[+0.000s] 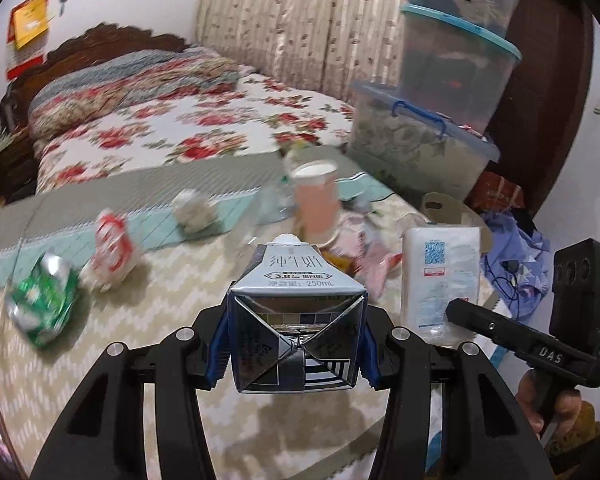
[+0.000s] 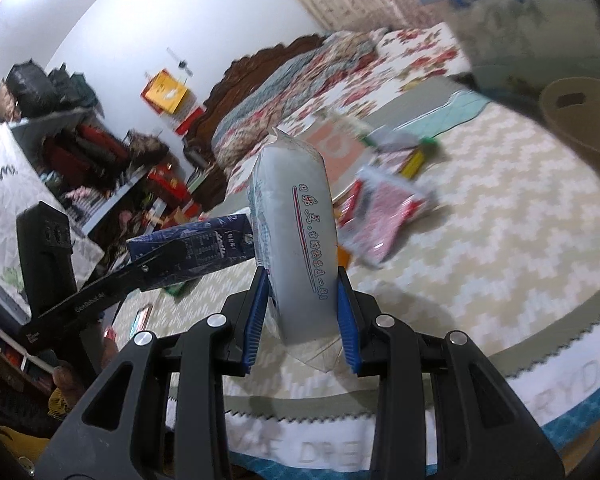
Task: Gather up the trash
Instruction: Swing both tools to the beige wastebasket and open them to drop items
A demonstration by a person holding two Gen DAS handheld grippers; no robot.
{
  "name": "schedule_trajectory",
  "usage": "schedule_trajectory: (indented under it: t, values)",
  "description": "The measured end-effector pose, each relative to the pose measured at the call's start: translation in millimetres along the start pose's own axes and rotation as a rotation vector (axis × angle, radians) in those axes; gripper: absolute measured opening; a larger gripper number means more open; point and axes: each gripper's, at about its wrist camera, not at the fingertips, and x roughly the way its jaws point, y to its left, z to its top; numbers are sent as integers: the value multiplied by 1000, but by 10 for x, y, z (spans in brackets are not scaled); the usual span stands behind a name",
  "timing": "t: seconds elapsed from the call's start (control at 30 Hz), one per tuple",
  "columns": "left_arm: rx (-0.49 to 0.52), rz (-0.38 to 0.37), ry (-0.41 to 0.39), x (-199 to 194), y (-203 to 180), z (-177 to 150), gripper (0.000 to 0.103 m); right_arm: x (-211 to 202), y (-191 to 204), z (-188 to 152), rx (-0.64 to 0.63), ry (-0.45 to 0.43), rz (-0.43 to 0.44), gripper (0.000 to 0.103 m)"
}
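- Zigzag-patterned cloth covers the table (image 1: 160,300), and you've got litter strewn across its far half: a pink cup (image 1: 318,200) towards the far edge, a green wrapper (image 1: 40,300) by the left edge, a red-and-white packet (image 1: 112,248) beside it, a crumpled white wad (image 1: 192,212) further back.
- Beige basket (image 2: 580,116) sits at the far right corner; I'd judge that's your drop point.
- Your right gripper (image 2: 302,312) is clamped on the tissue pack (image 2: 296,232), held upright above the near edge. It's soft, light and film-wrapped, so it may slip; squeezing mid-body looks right.
- Your left gripper (image 1: 296,344) is closed on the milk carton (image 1: 296,320), base towards the camera, cap pointing away, lifted over the table's middle. Its card walls are fairly stiff but will dent; flat sides are your best hold.
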Motion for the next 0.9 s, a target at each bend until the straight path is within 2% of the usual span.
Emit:
schedule_trajectory:
  t: [0.2,0.37,0.5,0.57,0.77,0.8,0.83,0.9]
  values:
    - [92,-81,-11,204,-526,384,48,-336,-385,188,50,-109,-59,36]
    - [188,-193,-3,618,-1183,752,48,-706,-932,451,118,-225,-180,36]
    - [244,-326,47,1157,-1851,1070,48,-945,-1370,702,154,-303,-289,36]
    - [264,-369,81,1434,-2140,1192,48,-1003,-1549,810,167,-323,-325,36]
    - [274,-413,161,2213,-2748,1411,50,-990,-2211,1158,212,-339,-436,39]
    - [275,-403,176,2339,-2817,1417,58,-954,-2322,1206,219,-332,-450,50]
    - [276,-380,188,2447,-2874,1416,77,-914,-2401,1236,230,-319,-467,68]
    - [271,-333,205,2612,-2931,1397,77,-883,-2533,1204,263,-314,-498,70]
